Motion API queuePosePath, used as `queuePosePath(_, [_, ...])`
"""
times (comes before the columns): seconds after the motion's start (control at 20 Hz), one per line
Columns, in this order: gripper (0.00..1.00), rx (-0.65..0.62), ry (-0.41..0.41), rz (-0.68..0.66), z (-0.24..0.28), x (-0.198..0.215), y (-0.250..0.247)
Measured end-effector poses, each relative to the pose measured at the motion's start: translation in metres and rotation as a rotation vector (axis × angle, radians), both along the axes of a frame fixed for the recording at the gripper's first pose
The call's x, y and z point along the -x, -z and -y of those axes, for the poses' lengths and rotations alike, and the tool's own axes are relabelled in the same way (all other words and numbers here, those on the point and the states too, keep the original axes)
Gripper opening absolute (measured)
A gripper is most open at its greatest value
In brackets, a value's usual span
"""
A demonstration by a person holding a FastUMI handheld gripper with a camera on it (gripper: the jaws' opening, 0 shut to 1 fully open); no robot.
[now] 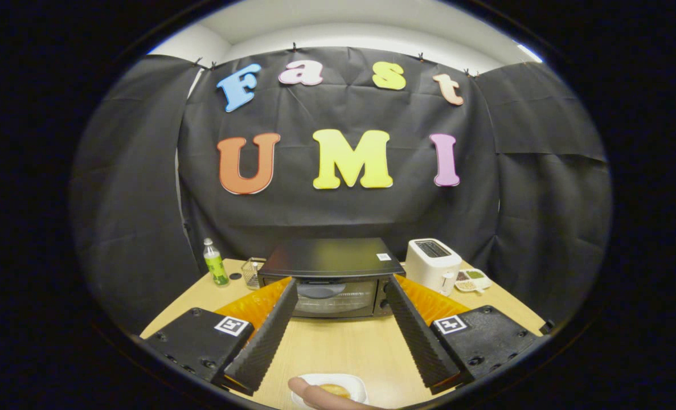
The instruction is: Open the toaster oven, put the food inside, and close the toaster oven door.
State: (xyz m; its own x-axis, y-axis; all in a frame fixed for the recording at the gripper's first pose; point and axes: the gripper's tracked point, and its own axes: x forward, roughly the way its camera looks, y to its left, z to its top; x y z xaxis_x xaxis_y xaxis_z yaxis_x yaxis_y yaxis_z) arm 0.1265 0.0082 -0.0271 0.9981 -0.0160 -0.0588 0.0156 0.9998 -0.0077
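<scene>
Since the oven (332,285) sits shut at the worktop's (343,347) far edge, the tool (342,299) hangs wide open facing its door, grasping nothing; food on a plate (332,390) waits at the near edge.

Gripper (340,296) wide open, 2 fingers (263,336) spread apart, holding nothing, level w/ table

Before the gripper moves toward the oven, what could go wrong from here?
1. The toaster oven door is shut, and the gripper is open with its fingers spread wide, so they may slip off the door handle.
2. The food sits on a small plate between the fingers, with a finger beside it; a quick move could knock it.
3. The toaster stands close beside the oven and could be bumped.
</scene>
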Motion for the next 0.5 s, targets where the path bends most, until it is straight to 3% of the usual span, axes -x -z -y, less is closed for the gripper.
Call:
queuePosePath(0.15, [1.00, 0.023, 0.012, -0.032, -0.004, -0.034, 0.007])
queuePosePath(0.5, [1.00, -0.003, -0.043, -0.111, -0.029, -0.105, 0.041])
